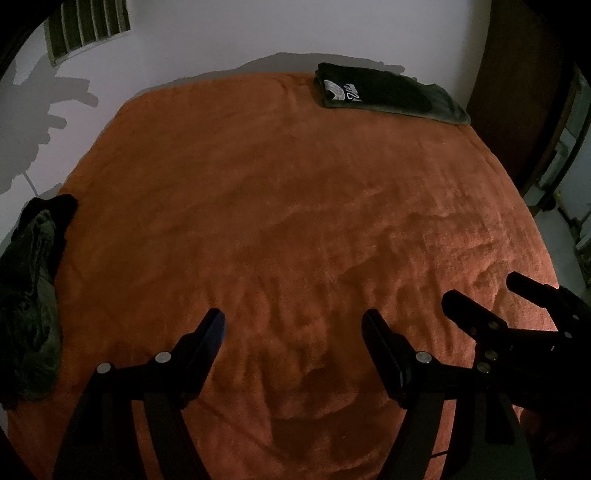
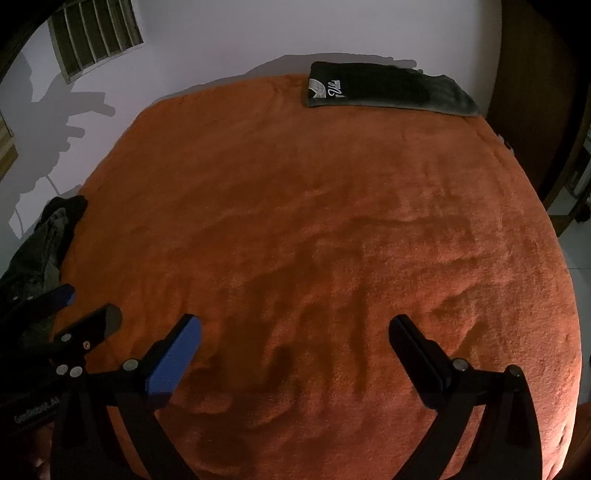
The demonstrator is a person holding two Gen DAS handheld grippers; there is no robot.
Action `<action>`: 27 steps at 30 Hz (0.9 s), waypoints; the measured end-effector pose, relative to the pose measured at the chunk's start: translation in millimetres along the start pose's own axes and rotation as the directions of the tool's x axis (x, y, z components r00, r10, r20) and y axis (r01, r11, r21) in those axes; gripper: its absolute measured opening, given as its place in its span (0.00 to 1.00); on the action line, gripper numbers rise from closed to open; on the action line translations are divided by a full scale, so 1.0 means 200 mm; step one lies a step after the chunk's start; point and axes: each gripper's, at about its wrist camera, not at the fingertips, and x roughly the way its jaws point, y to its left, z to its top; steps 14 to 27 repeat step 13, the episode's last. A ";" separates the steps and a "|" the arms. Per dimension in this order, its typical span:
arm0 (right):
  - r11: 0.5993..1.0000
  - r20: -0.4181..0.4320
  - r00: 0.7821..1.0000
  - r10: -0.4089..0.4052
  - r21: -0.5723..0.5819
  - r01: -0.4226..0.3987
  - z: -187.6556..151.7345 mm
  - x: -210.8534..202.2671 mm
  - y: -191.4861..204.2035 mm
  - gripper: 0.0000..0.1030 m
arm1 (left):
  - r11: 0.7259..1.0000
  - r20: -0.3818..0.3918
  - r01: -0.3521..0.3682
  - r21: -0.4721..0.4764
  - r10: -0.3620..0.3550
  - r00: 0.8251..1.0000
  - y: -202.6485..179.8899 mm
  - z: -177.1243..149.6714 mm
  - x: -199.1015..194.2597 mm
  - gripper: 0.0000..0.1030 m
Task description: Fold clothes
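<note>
A folded dark shirt (image 1: 388,92) with a white print lies at the far right corner of the orange blanket (image 1: 277,221); the right wrist view shows that folded shirt (image 2: 388,88) too. A crumpled heap of dark clothes (image 1: 29,288) sits at the blanket's left edge, and the same heap (image 2: 44,240) appears in the right wrist view. My left gripper (image 1: 293,319) hovers open over bare blanket, nothing between its fingers. My right gripper (image 2: 295,325) is open beside it, also empty. In the left wrist view the right gripper (image 1: 484,295) pokes in at the right.
A pale wall (image 1: 221,37) with a louvred vent (image 1: 88,29) rises behind the bed. A dark wooden door (image 1: 517,92) stands at the right. The gripper shadows fall on the wall at the left. Pale floor (image 2: 576,251) shows past the bed's right edge.
</note>
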 end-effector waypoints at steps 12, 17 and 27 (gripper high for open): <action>1.000 0.001 1.000 -0.001 0.006 0.001 -0.01 0.00 -0.01 0.98 | 1.000 -0.024 0.006 -0.001 -0.006 1.000 -0.02 -0.01 0.02 0.75; 1.000 0.001 1.000 -0.002 0.005 0.002 -0.01 0.00 -0.01 0.98 | 1.000 -0.027 0.006 -0.002 -0.006 1.000 -0.02 -0.01 0.02 0.75; 1.000 0.001 1.000 -0.002 0.005 0.002 -0.01 0.00 -0.01 0.98 | 1.000 -0.027 0.006 -0.002 -0.006 1.000 -0.02 -0.01 0.02 0.75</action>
